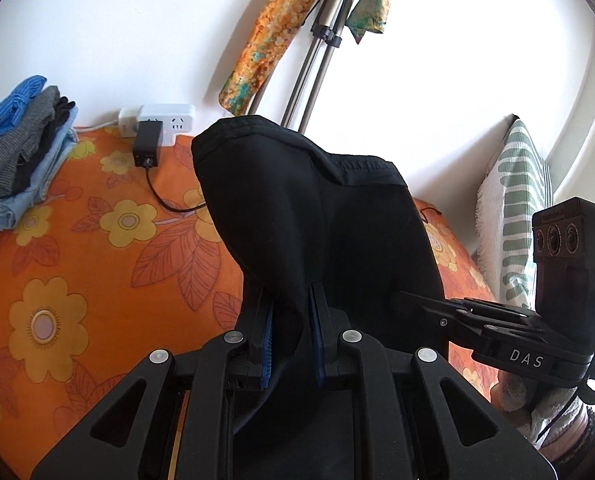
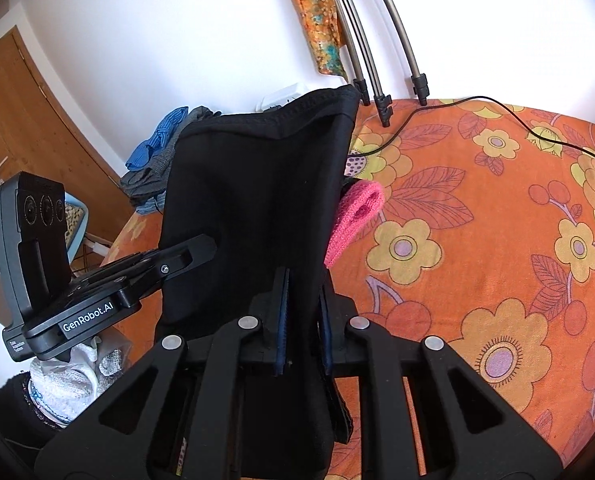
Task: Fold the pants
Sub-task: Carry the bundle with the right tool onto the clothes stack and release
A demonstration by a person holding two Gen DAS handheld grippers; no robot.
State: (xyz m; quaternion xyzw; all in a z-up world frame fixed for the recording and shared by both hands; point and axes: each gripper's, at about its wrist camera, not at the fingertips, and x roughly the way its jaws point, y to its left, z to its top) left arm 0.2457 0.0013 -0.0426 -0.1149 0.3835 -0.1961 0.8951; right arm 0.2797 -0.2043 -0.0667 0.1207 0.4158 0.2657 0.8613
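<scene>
Left gripper point(image 1: 291, 312) is clamped on black pants point(image 1: 317, 208), blue pads pinching a fold. The garment stands raised off the orange floral bedsheet point(image 1: 97, 248), draped between both tools, matte, its stitched hem uppermost. Right gripper point(image 2: 303, 304) is likewise clamped on the pants.

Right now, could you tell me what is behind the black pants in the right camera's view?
A pink knitted item pokes out beside the black pants, lying on the flowered orange sheet; the rest of it is hidden.
</scene>
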